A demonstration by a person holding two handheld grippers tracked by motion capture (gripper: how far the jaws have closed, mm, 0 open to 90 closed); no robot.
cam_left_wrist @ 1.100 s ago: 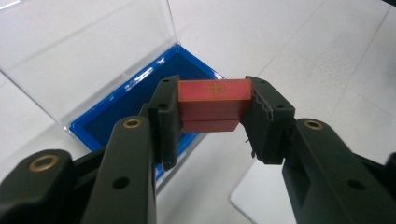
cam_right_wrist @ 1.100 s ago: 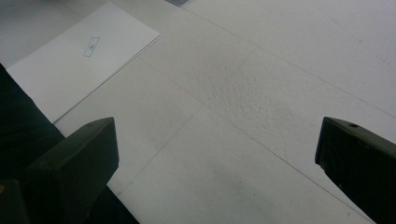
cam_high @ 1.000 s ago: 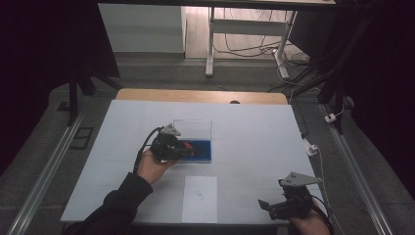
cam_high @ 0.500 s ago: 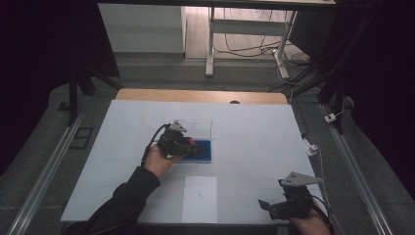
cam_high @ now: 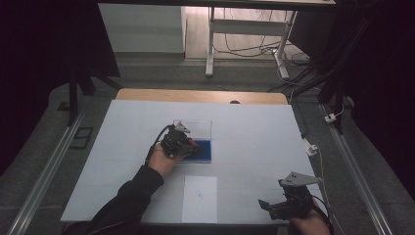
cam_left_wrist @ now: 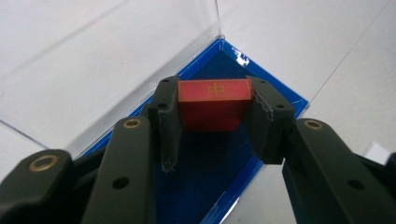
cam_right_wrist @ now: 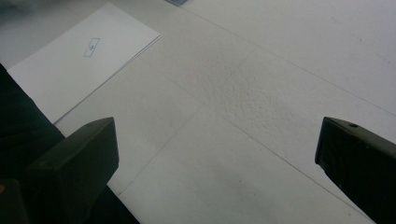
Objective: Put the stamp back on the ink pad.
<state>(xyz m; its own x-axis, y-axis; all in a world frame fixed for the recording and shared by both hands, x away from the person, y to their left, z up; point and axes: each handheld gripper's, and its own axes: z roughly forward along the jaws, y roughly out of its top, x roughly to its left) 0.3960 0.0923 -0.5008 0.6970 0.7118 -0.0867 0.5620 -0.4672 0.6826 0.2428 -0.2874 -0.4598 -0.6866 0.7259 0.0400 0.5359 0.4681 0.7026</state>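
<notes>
Presently my left gripper point(cam_left_wrist: 215, 119) pinches a small rigid red block with a gold mark point(cam_left_wrist: 214, 103) by its flat sides over the blue-floored clear box point(cam_left_wrist: 273, 91); light, firm. My right gripper point(cam_right_wrist: 217, 172) rests spread.

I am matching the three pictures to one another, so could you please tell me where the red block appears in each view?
High view: the red block is a small red spot at table centre, at the left tongs, over the clear box's blue floor.
Left gripper view: upper centre, the red block clamped between the jaws.
Right gripper view: not in it.
Shared landmark: the blue floor, under the block in both views.
</notes>
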